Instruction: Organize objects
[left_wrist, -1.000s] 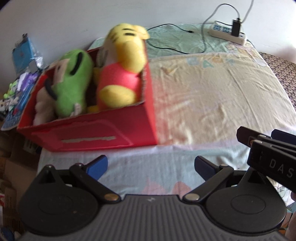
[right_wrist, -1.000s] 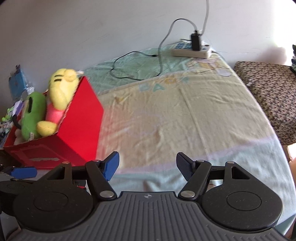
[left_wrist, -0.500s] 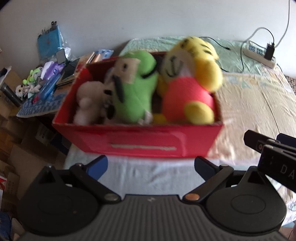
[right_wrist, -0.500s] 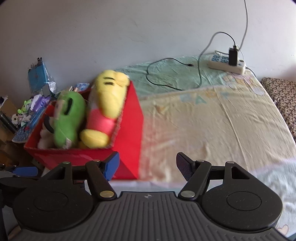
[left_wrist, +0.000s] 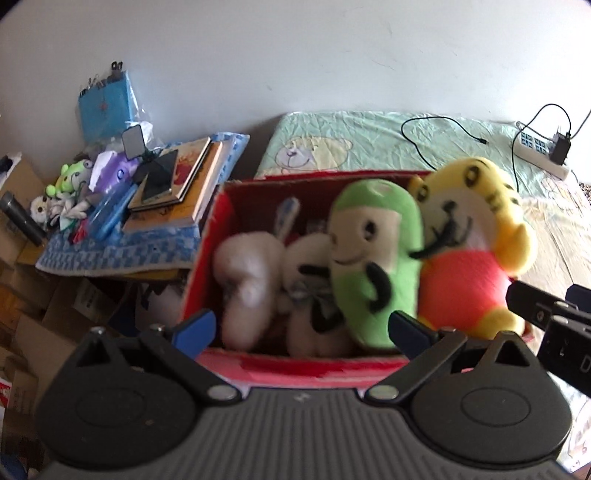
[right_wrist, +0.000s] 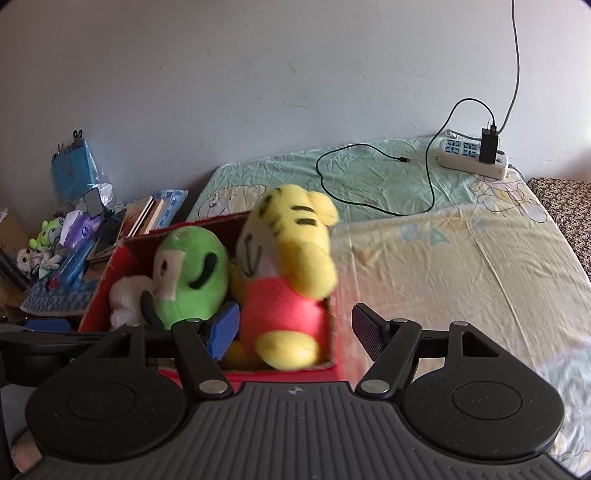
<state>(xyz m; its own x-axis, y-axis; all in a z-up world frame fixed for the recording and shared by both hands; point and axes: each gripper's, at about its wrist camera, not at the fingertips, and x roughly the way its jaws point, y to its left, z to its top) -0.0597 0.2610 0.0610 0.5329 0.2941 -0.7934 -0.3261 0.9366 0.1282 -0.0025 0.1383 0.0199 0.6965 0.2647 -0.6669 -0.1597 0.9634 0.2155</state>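
The red box (left_wrist: 236, 363) sits on the bed (right_wrist: 461, 266) at its near-left corner. It holds a yellow tiger plush (right_wrist: 291, 266), a green plush (left_wrist: 373, 266) and 2 white plush toys (left_wrist: 247, 280), packed side by side. The left gripper (left_wrist: 300, 328) is spread apart and empty, just before the box. The right gripper (right_wrist: 293, 332) is likewise apart, holding nothing, at the box's right end.
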